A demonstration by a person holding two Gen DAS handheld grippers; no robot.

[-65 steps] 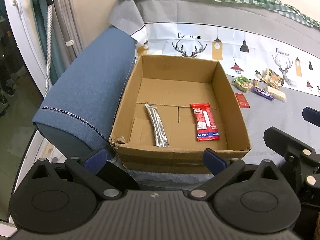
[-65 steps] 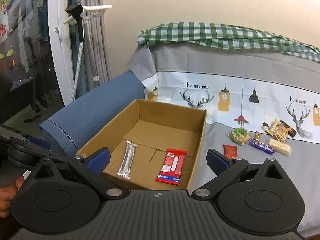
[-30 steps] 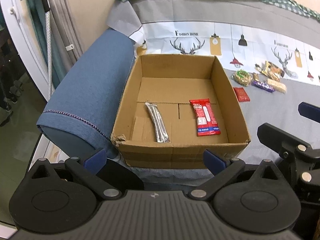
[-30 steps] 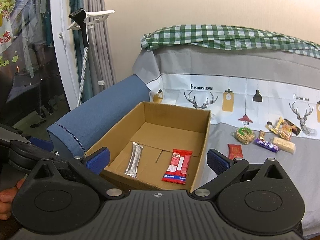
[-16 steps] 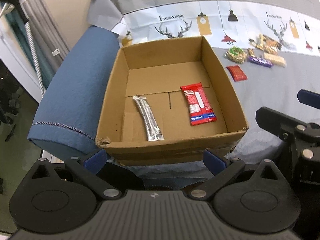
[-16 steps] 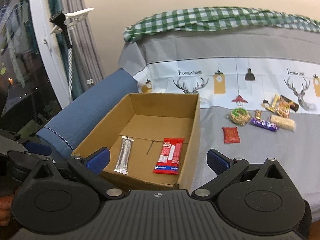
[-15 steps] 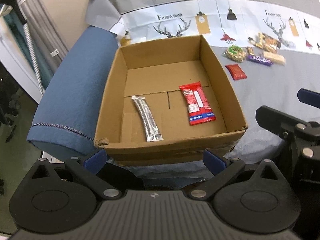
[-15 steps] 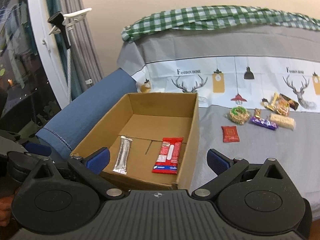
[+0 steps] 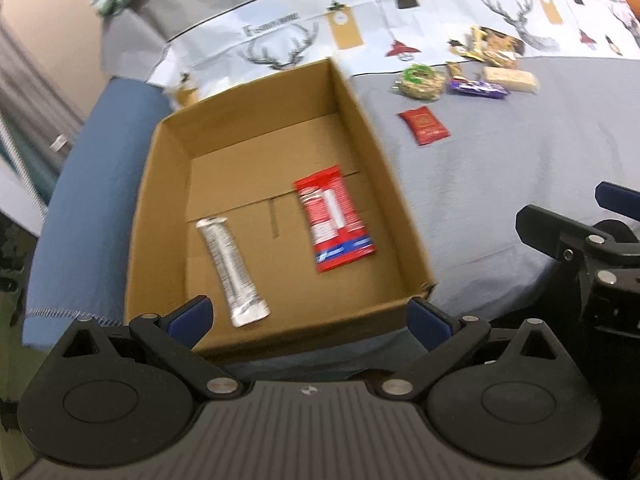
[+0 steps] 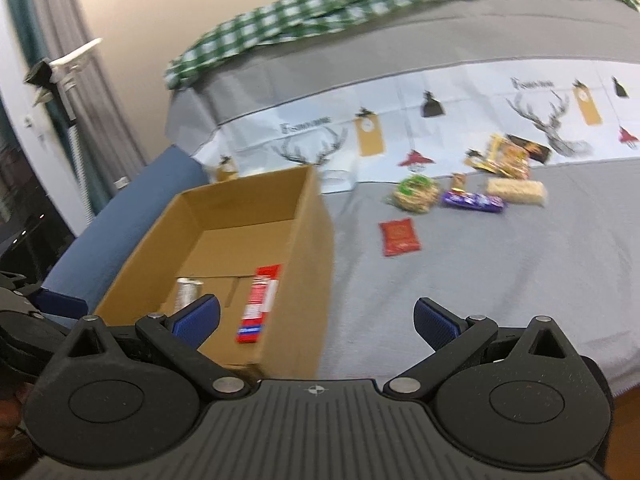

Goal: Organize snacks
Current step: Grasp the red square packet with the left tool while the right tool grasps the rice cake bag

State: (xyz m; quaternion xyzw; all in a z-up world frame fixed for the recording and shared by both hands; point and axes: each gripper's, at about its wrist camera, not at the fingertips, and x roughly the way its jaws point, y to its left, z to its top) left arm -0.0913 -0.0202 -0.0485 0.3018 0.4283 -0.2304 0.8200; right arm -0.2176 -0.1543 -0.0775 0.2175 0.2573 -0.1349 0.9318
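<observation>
An open cardboard box [image 9: 372,152] [image 10: 312,248] rests on a grey sofa seat. A silver sachet [image 9: 230,270] [image 10: 188,288] and a red snack pack [image 9: 332,218] [image 10: 260,300] lie flat on its floor. My left gripper [image 9: 308,320] hovers open over the box's near wall, holding nothing. My right gripper [image 10: 316,318] stands open and empty by the box's right wall. Loose snacks lie farther back on the seat: a small red packet [image 9: 424,124] [image 10: 400,236], a round green-topped pack [image 9: 420,80] [image 10: 414,194], a purple bar [image 9: 478,88] [image 10: 472,202] and a pale cereal bar [image 9: 510,78] [image 10: 516,190].
A blue armrest [image 9: 80,208] [image 10: 120,220] flanks the box on the left. Yellow and dark wrappers [image 10: 508,154] lie against the deer-print backrest cover [image 10: 440,108]. A green checked cloth [image 10: 340,0] drapes the sofa top. Curtains and a window frame stand far left.
Both grippers have swung right and forward, so the loose snacks look nearer and more central. The left gripper now sits closer above the box. Nothing was grasped or released.
</observation>
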